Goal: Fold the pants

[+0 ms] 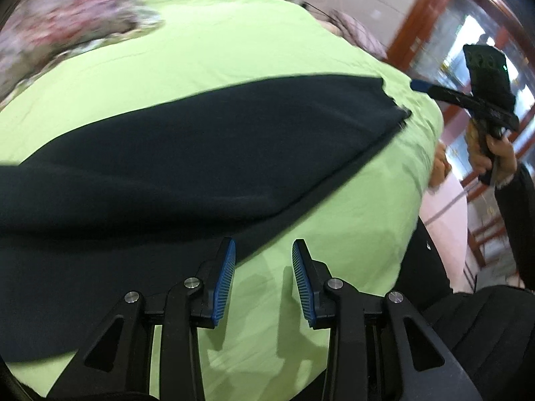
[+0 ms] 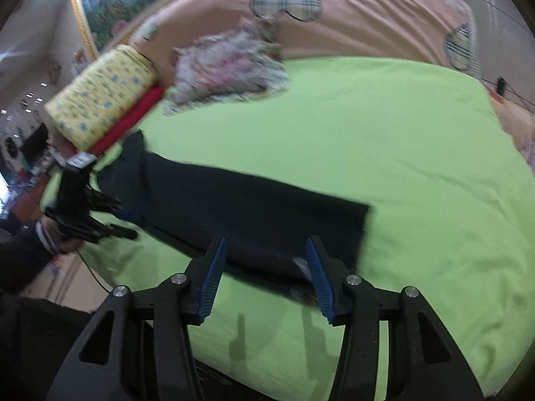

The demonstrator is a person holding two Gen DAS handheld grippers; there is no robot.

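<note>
Dark navy pants (image 1: 174,153) lie flat in a long strip across a lime green sheet (image 1: 234,40); they also show in the right wrist view (image 2: 254,214). My left gripper (image 1: 264,250) is open and empty, hovering just above the near edge of the pants. My right gripper (image 2: 265,250) is open and empty above the pants' right end. The right gripper also shows at the far right of the left wrist view (image 1: 418,84), beyond the pants' end. The left gripper shows in the right wrist view (image 2: 130,234) by the pants' left end.
A floral cloth (image 2: 230,70) lies at the back of the green sheet (image 2: 401,153). A yellow patterned roll (image 2: 103,93) with a red item (image 2: 130,120) sits at the back left. A pink quilt (image 2: 351,10) lies behind. The bed's edge is near me.
</note>
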